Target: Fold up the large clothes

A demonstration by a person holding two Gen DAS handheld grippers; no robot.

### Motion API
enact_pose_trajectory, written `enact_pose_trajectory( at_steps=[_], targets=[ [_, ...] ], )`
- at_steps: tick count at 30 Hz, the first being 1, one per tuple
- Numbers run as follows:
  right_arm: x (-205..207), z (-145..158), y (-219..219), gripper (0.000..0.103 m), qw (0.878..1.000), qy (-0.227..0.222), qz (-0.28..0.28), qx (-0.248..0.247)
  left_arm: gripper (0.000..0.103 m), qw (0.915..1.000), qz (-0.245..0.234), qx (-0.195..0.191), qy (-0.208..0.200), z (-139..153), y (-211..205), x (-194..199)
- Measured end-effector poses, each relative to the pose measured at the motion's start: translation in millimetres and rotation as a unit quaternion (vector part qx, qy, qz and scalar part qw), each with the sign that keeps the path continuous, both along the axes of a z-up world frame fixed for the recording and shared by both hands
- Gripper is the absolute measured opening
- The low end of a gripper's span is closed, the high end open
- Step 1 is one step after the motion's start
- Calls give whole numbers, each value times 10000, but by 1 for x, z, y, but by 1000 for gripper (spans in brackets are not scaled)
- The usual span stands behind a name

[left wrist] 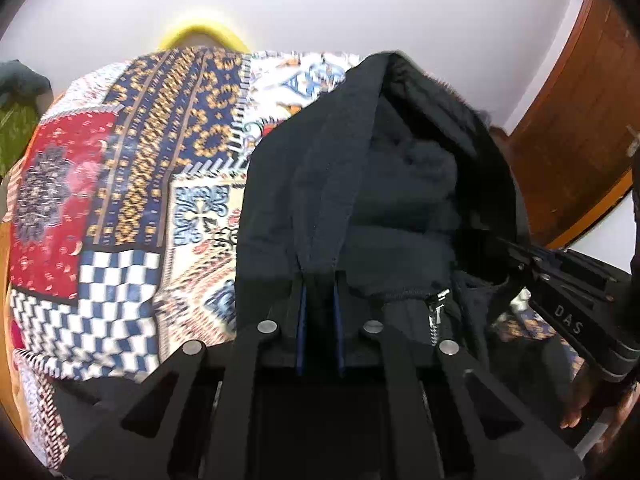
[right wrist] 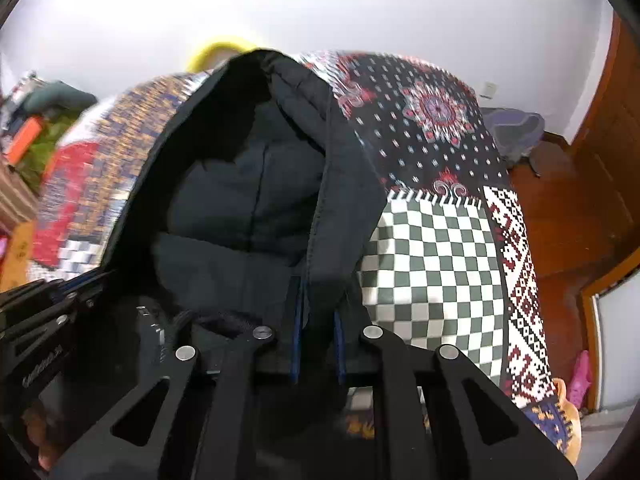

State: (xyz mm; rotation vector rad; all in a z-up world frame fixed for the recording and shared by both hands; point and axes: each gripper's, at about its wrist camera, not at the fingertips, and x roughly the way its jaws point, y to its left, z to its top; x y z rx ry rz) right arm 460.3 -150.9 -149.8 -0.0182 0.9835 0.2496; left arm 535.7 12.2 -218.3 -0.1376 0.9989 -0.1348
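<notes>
both tongs are pinched narrow on the same black jacket (left wrist: 400, 184), each biting one front edge of its hood. left tongs (left wrist: 320, 280) clamp the hem strip that runs up toward twelve o'clock in the left wrist view, the blue pads tight against the cloth on both sides. right tongs (right wrist: 318, 300) grip the opposite hem in the right wrist view, where the stitched edge climbs from the pads toward twelve o'clock and curls over at the peak of the hood.

between the two grips the hood gapes open, showing its dark lining. a metal zipper (left wrist: 436, 312) hangs just at three o'clock of the left tongs. the other tool shows in each view: the right one enters at four o'clock in the left wrist view, the left one at eight o'clock in the right wrist view, with fingertips of a hand (left wrist: 576, 404) near the lower right corner.

the jacket lies on a bright patchwork bedspread (left wrist: 120, 208), checks and flower patterns spreading at nine o'clock and three o'clock. a yellow hoop (right wrist: 218, 50) peeks behind it at eleven o'clock against a white wall (right wrist: 360, 8). a wooden door (left wrist: 580, 112) stands at two o'clock.
</notes>
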Motion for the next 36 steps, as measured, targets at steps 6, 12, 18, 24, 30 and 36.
enact_pose_trajectory(
  at_steps=[6,12,18,24,30,36],
  targets=[
    [-64,57,14,10,9975,-477,519,-93,10,9983,-361,292,-339,47,-6,-62],
    [-132,73,5,9,9957,-416,824,117,10,9966,-557,436,-429,65,-6,-130],
    [-189,53,-2,9,9946,-293,989,-123,10,9973,-555,277,-388,62,2,-196],
    [-239,33,-3,13,9922,-255,1122,-484,10,9965,-540,552,-333,41,15,-252],
    [-285,51,-11,14,9873,-435,1420,-566,10,9969,-399,674,-64,31,38,-288],
    [-298,55,-25,14,9855,-488,1424,-786,10,9979,-174,604,-151,49,55,-305]
  ],
)
